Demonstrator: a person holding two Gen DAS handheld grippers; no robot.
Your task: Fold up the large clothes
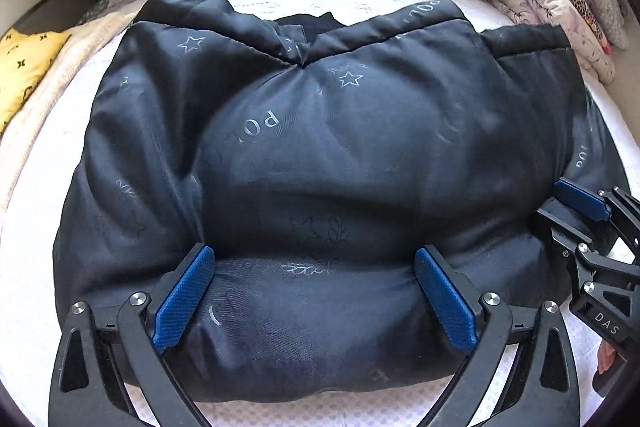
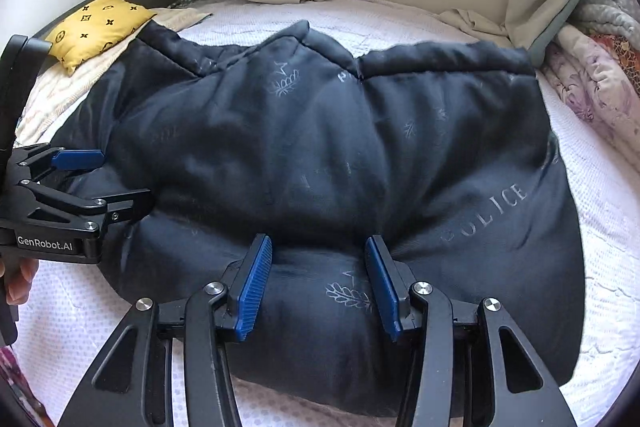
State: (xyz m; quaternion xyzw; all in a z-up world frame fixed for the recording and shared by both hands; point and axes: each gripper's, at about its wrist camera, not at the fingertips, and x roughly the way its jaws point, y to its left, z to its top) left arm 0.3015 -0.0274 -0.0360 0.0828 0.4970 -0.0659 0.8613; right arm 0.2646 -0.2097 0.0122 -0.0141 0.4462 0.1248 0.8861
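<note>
Here the left gripper (image 1: 314, 293) stands wide open over the near fold of the padded dark jacket (image 1: 320, 155), its blue pads astride a bulge of the rolled hem without visibly pinching it. The right gripper (image 2: 318, 287) is about half open, its pads likewise set to either side of a hump of the same near fold; whether they press the cloth I cannot tell. Outward from both, the jacket lies inside out on the white mattress (image 2: 600, 227), its long axis running side to side along the near edge, the collar toward the far edge. Both grippers sit side by side at the near fold, so neither is clearly closer. A yellow cushion (image 2: 96, 27) lies at the far left corner.
</note>
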